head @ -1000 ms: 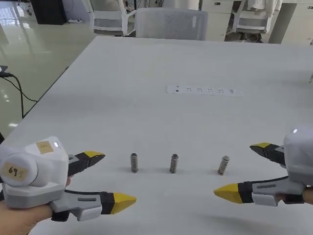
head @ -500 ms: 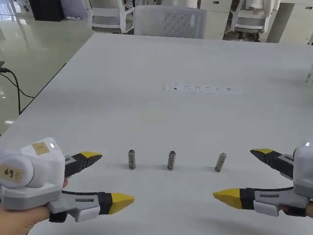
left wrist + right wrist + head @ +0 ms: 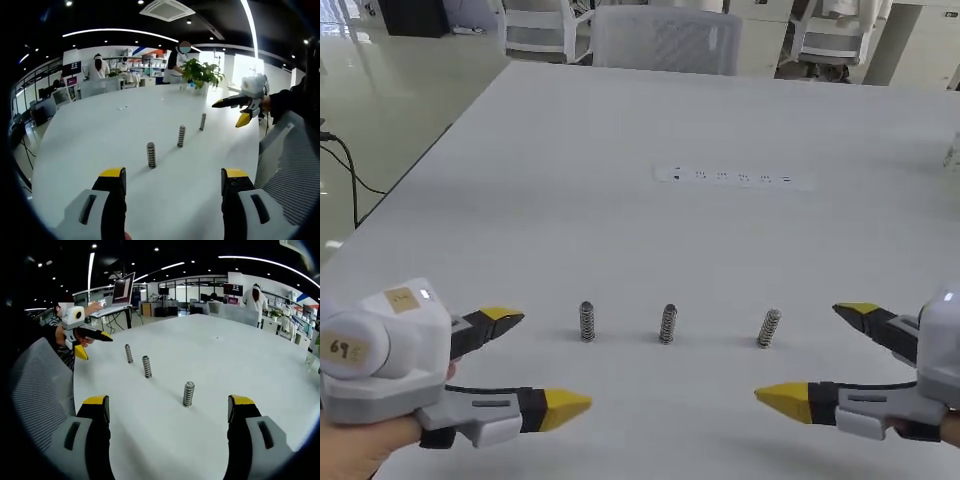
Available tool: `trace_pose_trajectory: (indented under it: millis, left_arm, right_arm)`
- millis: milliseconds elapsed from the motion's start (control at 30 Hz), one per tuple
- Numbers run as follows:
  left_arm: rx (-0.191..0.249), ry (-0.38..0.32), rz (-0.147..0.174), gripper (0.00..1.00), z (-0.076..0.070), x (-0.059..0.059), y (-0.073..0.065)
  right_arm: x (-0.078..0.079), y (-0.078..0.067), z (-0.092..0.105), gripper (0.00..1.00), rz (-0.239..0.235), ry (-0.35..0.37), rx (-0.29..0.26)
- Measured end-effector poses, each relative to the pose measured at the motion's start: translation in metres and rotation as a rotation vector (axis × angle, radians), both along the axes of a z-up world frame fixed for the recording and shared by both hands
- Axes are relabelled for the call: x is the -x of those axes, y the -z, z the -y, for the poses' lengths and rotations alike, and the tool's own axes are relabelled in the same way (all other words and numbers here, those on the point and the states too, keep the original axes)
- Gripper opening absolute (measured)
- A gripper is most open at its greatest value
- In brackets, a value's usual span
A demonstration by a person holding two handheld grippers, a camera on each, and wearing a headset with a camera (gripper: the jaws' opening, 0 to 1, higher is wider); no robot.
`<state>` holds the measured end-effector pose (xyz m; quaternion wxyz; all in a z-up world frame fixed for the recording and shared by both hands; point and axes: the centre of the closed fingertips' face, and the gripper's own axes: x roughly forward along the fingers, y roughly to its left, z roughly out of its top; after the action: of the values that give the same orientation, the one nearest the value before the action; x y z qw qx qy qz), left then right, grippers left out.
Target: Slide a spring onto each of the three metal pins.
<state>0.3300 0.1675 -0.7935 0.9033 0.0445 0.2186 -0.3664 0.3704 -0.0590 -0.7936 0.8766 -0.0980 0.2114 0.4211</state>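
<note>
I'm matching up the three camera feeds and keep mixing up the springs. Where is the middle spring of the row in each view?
Head view: the middle spring stands just below centre, second in the row.
Left gripper view: middle spring right of centre, second from the camera.
Right gripper view: middle spring left of centre, again second.
Shared landmark: the right-end spring, nearest in the right gripper view, farthest in the left.

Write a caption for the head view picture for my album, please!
Left gripper and right gripper, both open, flank three upright springs in a row on a white table.
</note>
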Motion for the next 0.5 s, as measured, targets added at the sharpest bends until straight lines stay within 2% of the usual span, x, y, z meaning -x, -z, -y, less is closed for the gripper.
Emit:
trace_pose_trajectory:
  millis: [267, 500]
  left_arm:
    - [0.0, -0.006, -0.002, 0.77, -0.0018, 0.0003, 0.0004]
    - [-0.001, -0.007, -0.008, 0.77, -0.0029, 0.0008, 0.0022]
  right_arm:
    - [-0.0004, -0.0016, -0.0005, 1.0, 0.002, 0.007, -0.007]
    - [-0.0007, 0.0027, -0.0008, 1.0, -0.007, 0.007, -0.004]
